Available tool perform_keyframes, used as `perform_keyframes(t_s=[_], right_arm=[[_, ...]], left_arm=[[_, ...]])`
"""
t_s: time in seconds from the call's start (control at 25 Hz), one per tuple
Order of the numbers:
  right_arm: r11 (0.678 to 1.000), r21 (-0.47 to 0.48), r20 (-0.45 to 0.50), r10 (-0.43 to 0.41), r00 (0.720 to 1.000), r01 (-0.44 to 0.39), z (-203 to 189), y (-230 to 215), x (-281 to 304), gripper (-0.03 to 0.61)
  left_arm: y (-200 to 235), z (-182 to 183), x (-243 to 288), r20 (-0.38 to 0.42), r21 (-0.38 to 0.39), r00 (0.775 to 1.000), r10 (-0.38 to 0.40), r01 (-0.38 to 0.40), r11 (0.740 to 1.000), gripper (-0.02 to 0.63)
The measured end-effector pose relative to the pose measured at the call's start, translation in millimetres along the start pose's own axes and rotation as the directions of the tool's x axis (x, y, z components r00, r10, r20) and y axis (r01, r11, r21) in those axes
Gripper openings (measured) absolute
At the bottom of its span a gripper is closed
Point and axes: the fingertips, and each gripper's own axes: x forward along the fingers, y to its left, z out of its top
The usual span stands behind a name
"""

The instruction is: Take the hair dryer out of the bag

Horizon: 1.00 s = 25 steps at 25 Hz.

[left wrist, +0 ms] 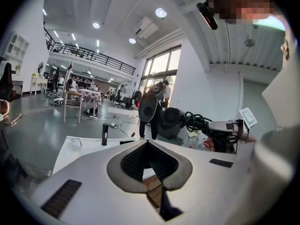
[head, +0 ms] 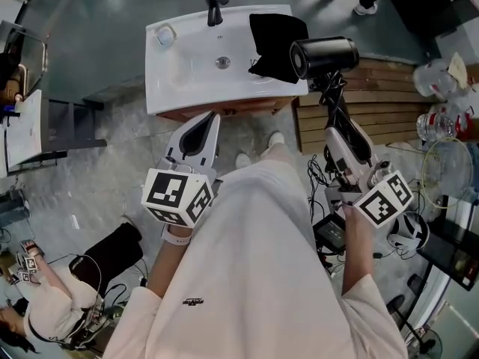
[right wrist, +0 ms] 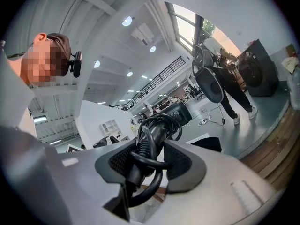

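The right gripper (head: 340, 129) has its jaws clamped on the handle of the black hair dryer (head: 323, 56), with the coiled cord (right wrist: 151, 134) bunched between them. The dryer's barrel stands beyond the jaw tips, held in the air above the right front corner of the white tabletop (head: 168, 81). It is outside the black bag (head: 277, 45), which lies slumped on the tabletop to the right of the basin. The left gripper (head: 212, 120) hangs over the floor just in front of the tabletop's edge, its jaws together with nothing between them, well apart from the dryer.
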Motion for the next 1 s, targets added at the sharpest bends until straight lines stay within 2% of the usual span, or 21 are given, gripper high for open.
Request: perform_keyframes(t_s=[0.44, 1.0], right_arm=[[1.000, 0.028, 0.057, 0.000, 0.998, -0.002, -9, 17, -10, 0.196], [0.999, 0.041, 0.018, 0.021, 1.000, -0.022, -10, 20, -7, 0.196]], left_arm=[[-4, 7, -11, 0.019, 0.019, 1.000, -0.013, 0.013, 1.000, 0.008], [-11, 4, -13, 0.016, 0.008, 0.999, -0.028, 0.028, 1.000, 0.008]])
